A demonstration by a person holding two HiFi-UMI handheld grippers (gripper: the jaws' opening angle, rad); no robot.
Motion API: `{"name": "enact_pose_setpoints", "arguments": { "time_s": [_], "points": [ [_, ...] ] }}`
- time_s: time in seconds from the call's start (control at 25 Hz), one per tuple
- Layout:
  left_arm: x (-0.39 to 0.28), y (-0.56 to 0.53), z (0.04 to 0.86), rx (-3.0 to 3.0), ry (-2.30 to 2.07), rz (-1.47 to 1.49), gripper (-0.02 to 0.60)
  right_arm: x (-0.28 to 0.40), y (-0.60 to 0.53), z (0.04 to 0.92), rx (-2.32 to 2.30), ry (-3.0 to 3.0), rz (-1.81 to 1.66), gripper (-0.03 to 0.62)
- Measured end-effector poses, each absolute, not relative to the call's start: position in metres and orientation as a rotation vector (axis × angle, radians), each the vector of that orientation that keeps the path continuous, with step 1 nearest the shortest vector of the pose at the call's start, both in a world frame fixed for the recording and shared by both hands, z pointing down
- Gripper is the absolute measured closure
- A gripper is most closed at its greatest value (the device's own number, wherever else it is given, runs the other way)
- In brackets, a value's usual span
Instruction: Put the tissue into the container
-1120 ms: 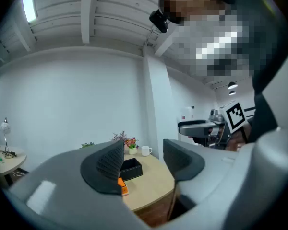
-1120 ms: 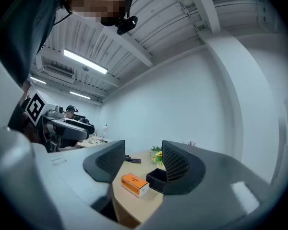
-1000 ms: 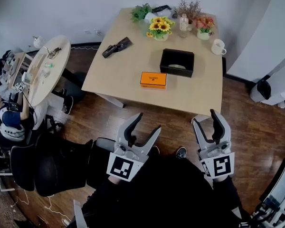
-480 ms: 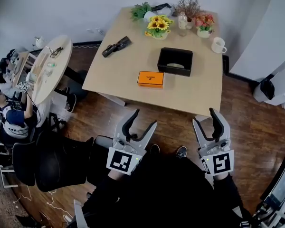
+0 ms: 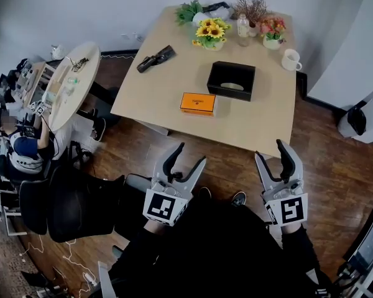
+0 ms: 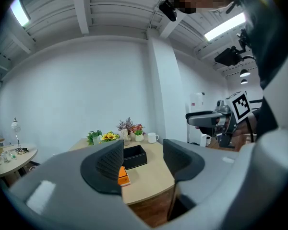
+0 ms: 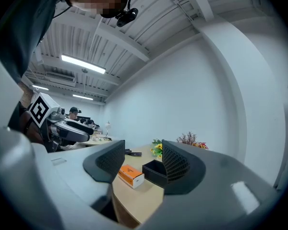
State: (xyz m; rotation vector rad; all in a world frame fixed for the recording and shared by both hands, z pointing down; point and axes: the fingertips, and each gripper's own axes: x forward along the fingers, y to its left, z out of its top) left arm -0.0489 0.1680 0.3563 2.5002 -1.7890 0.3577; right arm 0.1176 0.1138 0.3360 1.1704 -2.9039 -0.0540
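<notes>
Head view: left gripper (image 5: pixel 192 153) and right gripper (image 5: pixel 269 149) were both released and empty, short of the table (image 5: pixel 155 92). The orange tissue box (image 5: pixel 198 103) lay near the black container (image 5: pixel 231 81). Gripper views: the box sat half-hidden by the left's jaw, so a blind reach risked shoving it away.

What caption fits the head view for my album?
Open left gripper and right gripper face a table with orange box, black container.

Probably an office: meeting table (image 5: pixel 161 95), desk chairs (image 5: pixel 74 208), strip lights (image 6: pixel 225 27) overhead
</notes>
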Motion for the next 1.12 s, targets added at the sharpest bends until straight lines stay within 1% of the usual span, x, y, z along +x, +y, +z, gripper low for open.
{"name": "enact_pose_setpoints", "arguments": {
  "time_s": [0.28, 0.6, 0.84, 1.12],
  "points": [
    [-0.073, 0.154, 0.376, 2.448, -1.782, 0.385, 0.338, 0.104, 0.089, 0.364, 1.175, -2.848, 0.013, 0.359],
    [-0.119, 0.100, 0.397, 2.539, -1.676, 0.392, 0.337, 0.074, 0.043, 0.392, 1.304, -2.708, 0.099, 0.359],
    [-0.164, 0.059, 0.405, 2.560, -1.608, 0.349, 0.337, 0.045, 0.015, 0.400, 1.358, -2.600, 0.104, 0.359],
    [-0.203, 0.038, 0.433, 2.565, -1.529, 0.368, 0.337, 0.003, 0.001, 0.411, 1.347, -2.526, 0.081, 0.359]
  ]
}}
